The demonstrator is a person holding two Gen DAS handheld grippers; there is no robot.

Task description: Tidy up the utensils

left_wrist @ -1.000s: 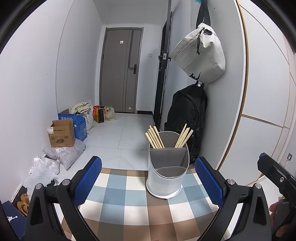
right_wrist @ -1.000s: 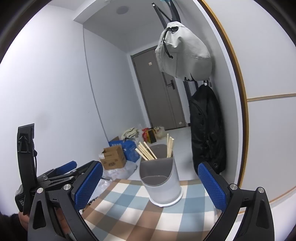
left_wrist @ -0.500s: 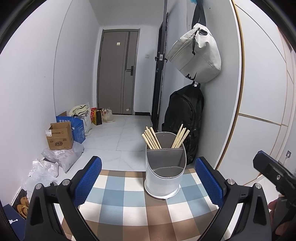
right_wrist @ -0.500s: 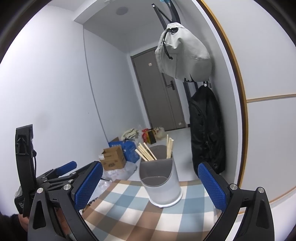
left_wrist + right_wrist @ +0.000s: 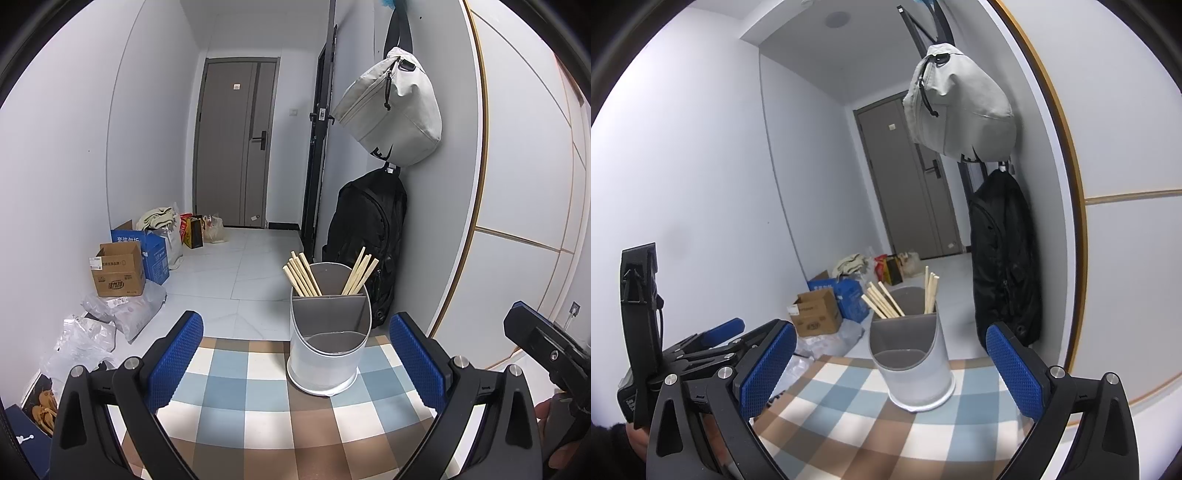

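A white utensil holder (image 5: 327, 354) with grey dividers stands near the far edge of the checked tablecloth (image 5: 236, 417). Several wooden chopsticks (image 5: 301, 278) lean in its two rear compartments; the front compartment looks empty. My left gripper (image 5: 295, 358) is open, its blue pads wide apart, with the holder a little beyond and between them. In the right wrist view the same holder (image 5: 914, 363) with chopsticks (image 5: 881, 304) stands ahead of my open right gripper (image 5: 892, 373). The left gripper (image 5: 701, 343) shows at that view's left edge. Neither gripper holds anything.
The table's far edge drops to a tiled floor with cardboard boxes (image 5: 118, 273) and plastic bags (image 5: 125, 314) at the left. A black backpack (image 5: 365, 240) and a grey bag (image 5: 391, 110) hang on the wall just behind the holder. A closed door (image 5: 236, 144) stands at the back.
The left wrist view has drifted slightly, so the holder sits a touch further left and lower. Both grippers stay open and the chopsticks have not moved.
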